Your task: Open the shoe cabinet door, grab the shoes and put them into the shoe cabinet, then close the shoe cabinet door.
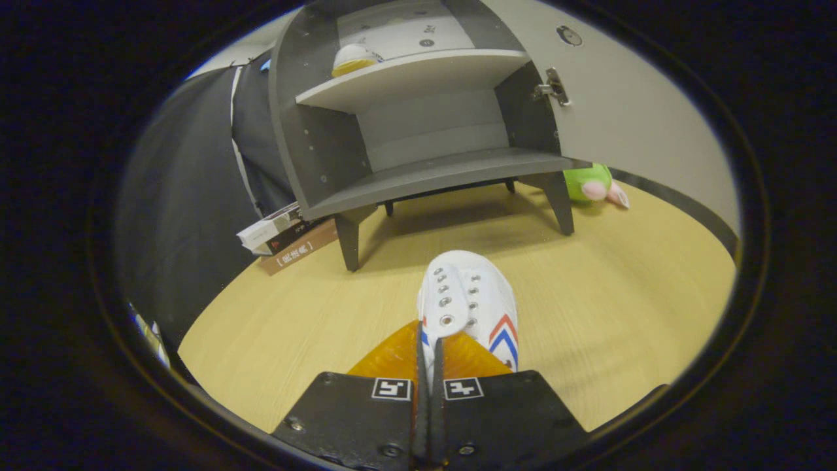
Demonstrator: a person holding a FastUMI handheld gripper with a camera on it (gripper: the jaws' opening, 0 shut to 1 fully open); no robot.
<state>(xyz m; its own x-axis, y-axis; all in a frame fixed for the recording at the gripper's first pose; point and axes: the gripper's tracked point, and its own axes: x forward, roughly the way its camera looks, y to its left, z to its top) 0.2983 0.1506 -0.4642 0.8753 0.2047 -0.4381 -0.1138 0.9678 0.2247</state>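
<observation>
Tool (428,356) is pinched nearly closed on the rear edge of a white shoe (469,304), fingers pressed together with the shoe's upper caught between them; toe points ahead toward the cabinet (418,111). Can't tell if the shoe hangs clear of the desk (621,294) or drags on it. Cabinet door (628,111) is swung open to the right, hinge (552,86) exposed. Another shoe (352,59) already sits on the upper shelf; lower shelf (451,171) is bare.

Risks, judged from this:
- Grip is thin, only on a strip of upper, so the shoe could swing or slip out on the lift.
- Toe sits below the lower shelf lip; coming in too low would bump the shelf front or a leg (348,242) and shove the cabinet.
- Drifting right could knock the door or hinge.
- Books (282,234) by the left leg and a green plush (592,184) behind the right leg are near but off the likely path.
</observation>
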